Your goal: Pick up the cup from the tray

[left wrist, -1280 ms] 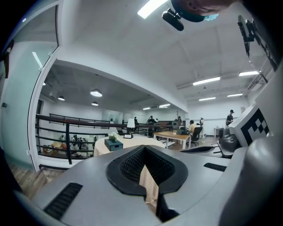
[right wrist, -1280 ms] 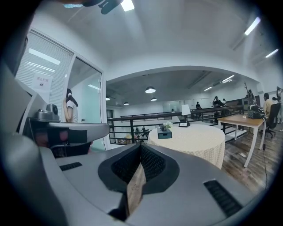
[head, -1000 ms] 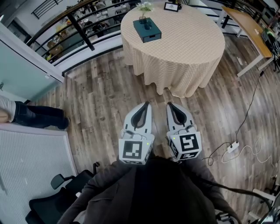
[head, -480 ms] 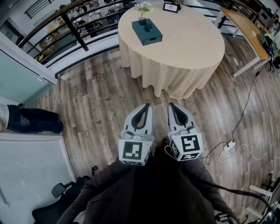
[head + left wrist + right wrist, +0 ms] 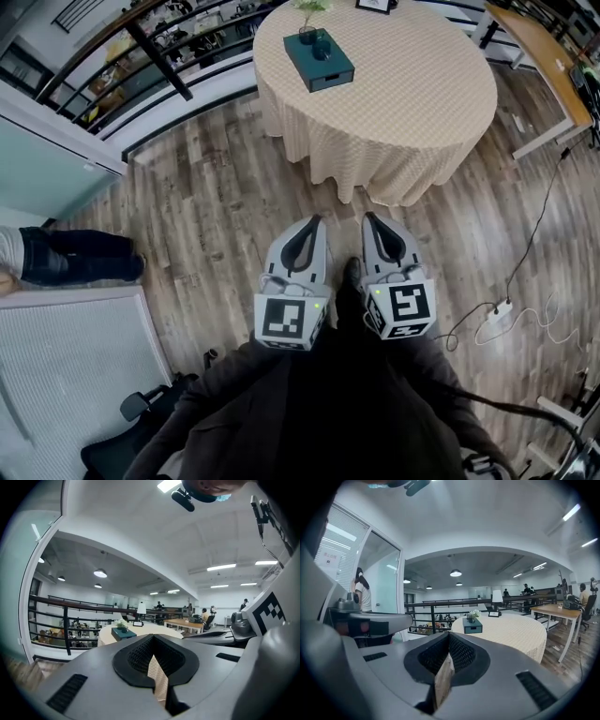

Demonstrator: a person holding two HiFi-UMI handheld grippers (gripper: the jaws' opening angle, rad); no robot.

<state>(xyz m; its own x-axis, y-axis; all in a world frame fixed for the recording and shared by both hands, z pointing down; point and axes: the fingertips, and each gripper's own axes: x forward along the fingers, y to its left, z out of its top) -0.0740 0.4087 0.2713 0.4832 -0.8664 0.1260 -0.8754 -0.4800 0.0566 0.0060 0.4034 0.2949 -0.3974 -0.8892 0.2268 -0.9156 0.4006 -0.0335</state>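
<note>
A teal tray [image 5: 325,69] lies on the far left part of a round table [image 5: 412,103] with a beige checked cloth. Small dark things stand in the tray, too small to tell a cup apart. The tray [image 5: 473,628] also shows in the right gripper view, with a flower vase [image 5: 473,615] at its back end, and the tray [image 5: 123,633] shows far off in the left gripper view. My left gripper [image 5: 314,223] and right gripper [image 5: 367,219] are side by side close to my body, over the wooden floor, well short of the table. Both are shut and hold nothing.
A black railing [image 5: 159,56] runs behind the table. A wooden desk [image 5: 539,47] stands at the right, and a cable with a power strip [image 5: 497,314] lies on the floor. A person's legs [image 5: 75,255] are at the left, an office chair [image 5: 131,441] at the lower left.
The table looks slightly nearer and has shifted in view as I step forward; a shoe now shows between the grippers. Both grippers stay shut and level in front of me.
</note>
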